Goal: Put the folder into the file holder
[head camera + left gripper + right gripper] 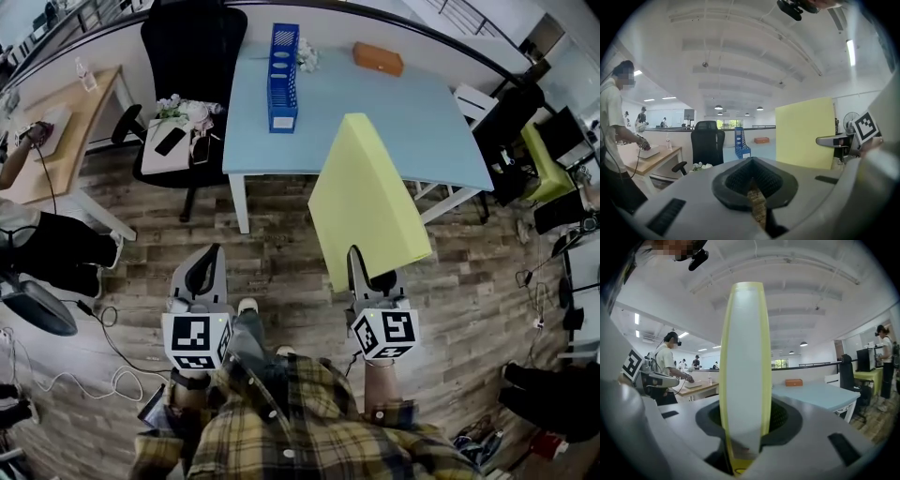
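My right gripper (359,267) is shut on the lower edge of a yellow folder (370,202), which stands upright and tilted over the floor in front of the light blue table (394,131). Seen edge-on, the folder (743,366) fills the space between the right gripper's (743,430) jaws. The blue file holder (282,75) stands upright at the table's far left, well ahead of both grippers. My left gripper (207,267) hangs over the wooden floor with its jaws together and nothing in them. In the left gripper view, the folder (805,132) is to the right and the file holder (740,142) far ahead.
An orange box (378,58) lies at the table's far side. A black office chair (192,56) stands left of the table, with flowers and a phone on its seat. A wooden desk (66,127) and a person stand at the left. Cables lie on the floor.
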A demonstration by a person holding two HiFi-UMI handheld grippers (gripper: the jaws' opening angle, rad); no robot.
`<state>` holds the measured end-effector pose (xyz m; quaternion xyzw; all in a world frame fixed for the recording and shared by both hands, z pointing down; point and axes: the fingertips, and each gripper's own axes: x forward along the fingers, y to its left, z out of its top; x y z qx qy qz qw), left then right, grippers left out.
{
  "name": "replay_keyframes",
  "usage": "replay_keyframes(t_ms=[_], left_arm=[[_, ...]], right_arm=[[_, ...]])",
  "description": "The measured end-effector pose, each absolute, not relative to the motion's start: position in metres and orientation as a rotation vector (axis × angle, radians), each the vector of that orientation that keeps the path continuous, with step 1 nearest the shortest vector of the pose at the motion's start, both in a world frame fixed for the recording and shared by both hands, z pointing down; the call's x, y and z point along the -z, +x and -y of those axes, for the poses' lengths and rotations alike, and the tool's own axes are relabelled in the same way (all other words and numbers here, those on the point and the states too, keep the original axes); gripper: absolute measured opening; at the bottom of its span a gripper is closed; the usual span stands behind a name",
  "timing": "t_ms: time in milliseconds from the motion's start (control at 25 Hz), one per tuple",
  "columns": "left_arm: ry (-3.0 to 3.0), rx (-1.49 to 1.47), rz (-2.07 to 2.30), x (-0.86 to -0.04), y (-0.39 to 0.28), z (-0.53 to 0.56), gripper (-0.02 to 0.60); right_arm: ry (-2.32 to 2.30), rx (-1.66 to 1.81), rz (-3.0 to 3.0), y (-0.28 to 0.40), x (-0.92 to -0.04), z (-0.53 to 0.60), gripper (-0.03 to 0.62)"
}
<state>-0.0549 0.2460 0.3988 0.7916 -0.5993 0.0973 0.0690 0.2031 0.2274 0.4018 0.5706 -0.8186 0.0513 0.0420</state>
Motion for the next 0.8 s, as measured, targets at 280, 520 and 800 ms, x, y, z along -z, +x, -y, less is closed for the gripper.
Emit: replay_keyframes(t_ms=[280, 520, 800], left_arm=[[2.428, -0.282, 1.761, -0.397, -0.090, -0.182, -0.009], [2.453, -0.269, 1.704, -0.403, -0.115, -0.150, -0.009], [2.467, -0.286, 1.625, -0.417, -0.130, -0.128, -0.009]], right_arm=[[1.799, -0.147, 2.467, 0.168, -0.400, -0.174, 0.158], [1.862, -0.168, 2.406, 0.148, -0.403, -0.149, 0.158], [1.910, -0.206, 2.338, 0.133, -0.412, -0.138, 0.158]])
